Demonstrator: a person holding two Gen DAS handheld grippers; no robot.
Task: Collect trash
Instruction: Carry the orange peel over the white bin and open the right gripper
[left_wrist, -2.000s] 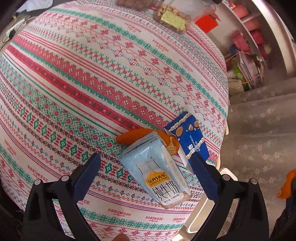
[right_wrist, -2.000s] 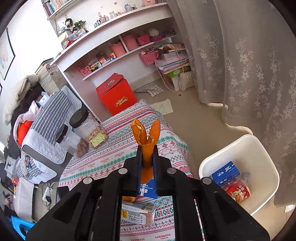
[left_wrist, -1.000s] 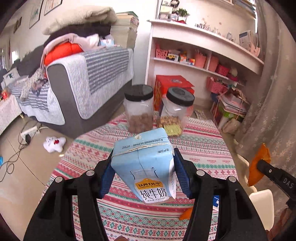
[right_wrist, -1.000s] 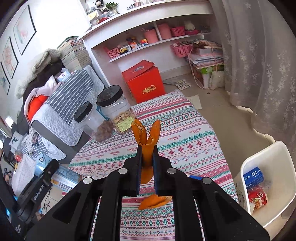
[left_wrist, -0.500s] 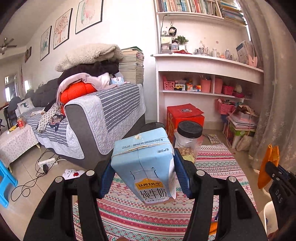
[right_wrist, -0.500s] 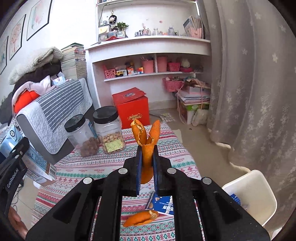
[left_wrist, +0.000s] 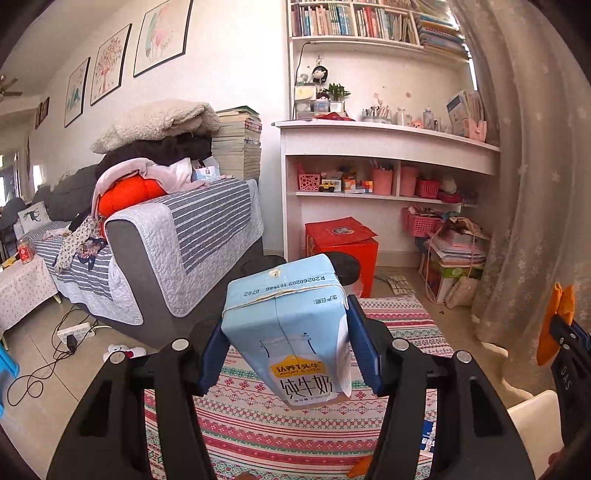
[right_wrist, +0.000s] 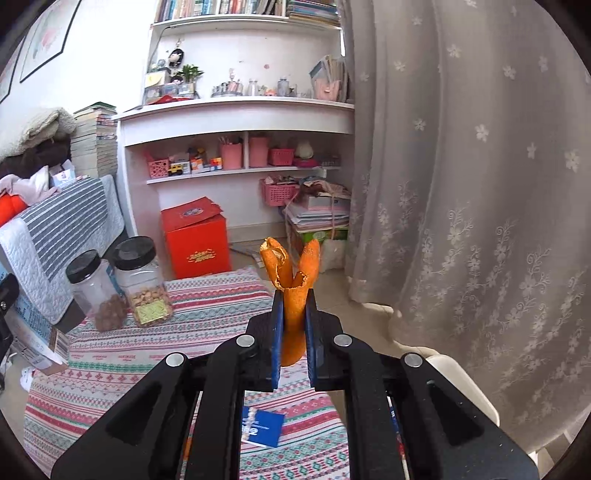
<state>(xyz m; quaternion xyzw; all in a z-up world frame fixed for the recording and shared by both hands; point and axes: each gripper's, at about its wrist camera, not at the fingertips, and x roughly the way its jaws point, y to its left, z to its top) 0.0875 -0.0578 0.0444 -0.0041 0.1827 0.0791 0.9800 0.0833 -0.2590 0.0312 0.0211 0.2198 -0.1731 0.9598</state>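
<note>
Both grippers sit higher than a moment ago, so the striped table (right_wrist: 207, 317) now looks lower and farther down, and more of the room shows behind it. Going from left to right with the table as the landmark: the left gripper (left_wrist: 288, 354) hangs above the table's left part, and its blue fingers (left_wrist: 212, 354) pinch a light blue milk carton (left_wrist: 291, 332) by its two sides, up in the air. Two jars with black lids (right_wrist: 122, 284) stand on the far left part of the table. A small blue packet (right_wrist: 262, 428) lies flat on the near part of the table. The right gripper (right_wrist: 293, 332) is above the table's right edge, its fingers pressed together on a piece of orange peel (right_wrist: 293, 291) that sticks up between them. A white bin (right_wrist: 461, 391) stands just past the table's right edge.
</note>
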